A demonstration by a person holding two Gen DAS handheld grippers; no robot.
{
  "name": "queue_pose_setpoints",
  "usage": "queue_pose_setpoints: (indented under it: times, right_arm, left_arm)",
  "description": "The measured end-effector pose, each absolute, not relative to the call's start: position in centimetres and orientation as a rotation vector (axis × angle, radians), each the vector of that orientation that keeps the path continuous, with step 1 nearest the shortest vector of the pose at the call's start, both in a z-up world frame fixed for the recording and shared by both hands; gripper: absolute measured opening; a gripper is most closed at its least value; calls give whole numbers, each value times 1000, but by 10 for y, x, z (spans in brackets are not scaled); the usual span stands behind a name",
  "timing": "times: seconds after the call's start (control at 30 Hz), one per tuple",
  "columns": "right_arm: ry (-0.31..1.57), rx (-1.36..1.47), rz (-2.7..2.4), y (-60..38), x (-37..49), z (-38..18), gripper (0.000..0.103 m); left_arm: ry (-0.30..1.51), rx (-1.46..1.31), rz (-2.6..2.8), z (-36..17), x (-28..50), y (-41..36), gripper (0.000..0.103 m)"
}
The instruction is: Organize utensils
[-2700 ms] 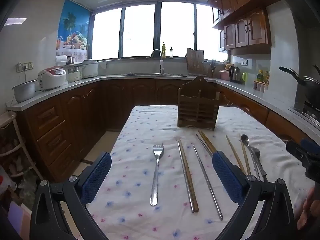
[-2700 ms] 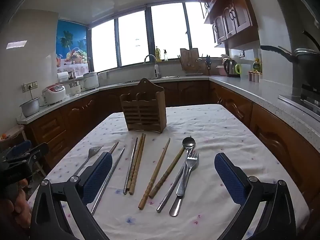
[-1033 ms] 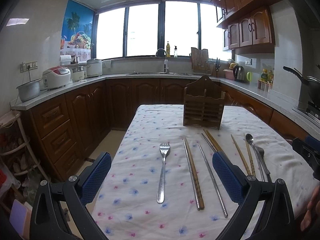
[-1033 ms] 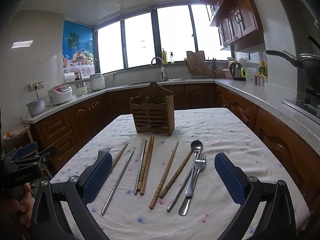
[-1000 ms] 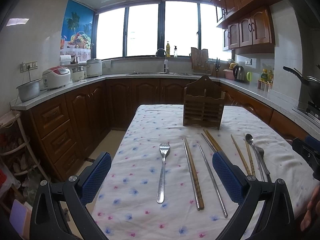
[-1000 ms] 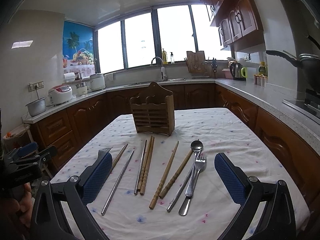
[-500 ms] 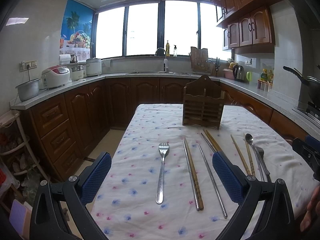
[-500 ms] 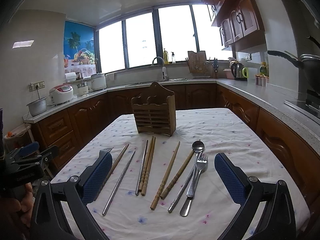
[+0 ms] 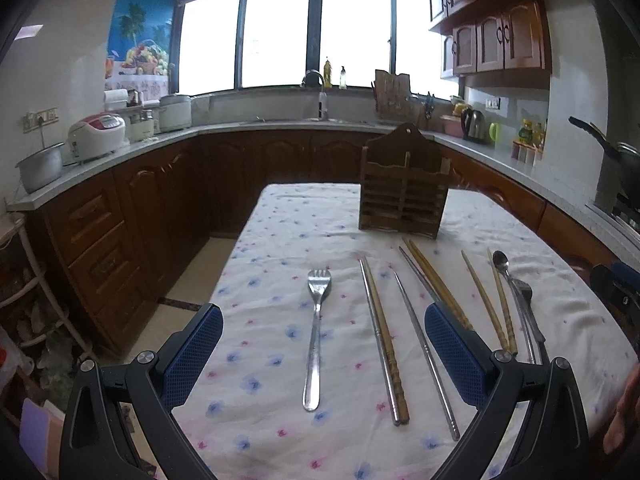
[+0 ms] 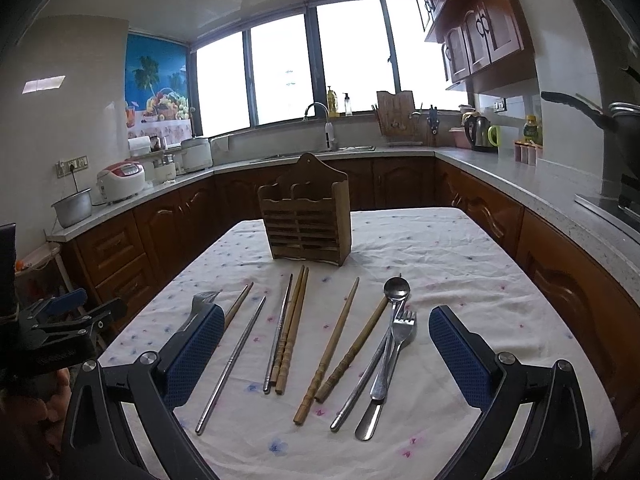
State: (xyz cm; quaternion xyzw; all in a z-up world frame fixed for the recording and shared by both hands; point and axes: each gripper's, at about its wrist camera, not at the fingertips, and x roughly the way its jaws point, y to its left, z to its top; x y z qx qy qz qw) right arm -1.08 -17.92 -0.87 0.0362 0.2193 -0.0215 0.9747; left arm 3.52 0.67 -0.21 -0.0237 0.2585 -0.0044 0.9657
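A wooden utensil holder (image 9: 404,196) (image 10: 306,218) stands upright at the far end of the floral tablecloth. Loose utensils lie in front of it: a steel fork (image 9: 316,332), wooden chopsticks (image 9: 386,340) (image 10: 330,348), steel chopsticks (image 9: 426,356) (image 10: 232,364), and a spoon (image 10: 394,294) crossed with a second fork (image 10: 394,348). My left gripper (image 9: 320,344) is open and empty, hovering over the near-left edge around the fork. My right gripper (image 10: 326,346) is open and empty above the chopsticks.
The table (image 10: 480,272) has its left edge dropping to the floor (image 9: 192,280). Dark wood cabinets (image 9: 120,220) and a grey countertop with rice cookers (image 9: 98,134) wrap around. A pan handle (image 10: 576,108) sticks out at the right.
Both grippers have risen and drifted slightly, so the table and utensils sit a little lower in view. Nothing was taken hold of; the utensils have not moved.
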Motion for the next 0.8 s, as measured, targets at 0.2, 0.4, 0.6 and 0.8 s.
queue_pose_setpoints:
  times: [0.2, 0.4, 0.6, 0.8]
  right_arm:
    - [493, 101, -30, -194, 12, -11, 103]
    - [554, 129, -42, -216, 40, -19, 99]
    - [646, 173, -44, -237, 81, -32, 79]
    - [751, 215, -49, -262, 124, -50, 67]
  left_arm:
    - [609, -48, -59, 0, 71, 4, 101]
    - [666, -47, -121, 6, 105, 0, 93]
    - [746, -45, -188, 2, 143, -4, 77]
    - [830, -53, -246, -3, 178, -5, 66]
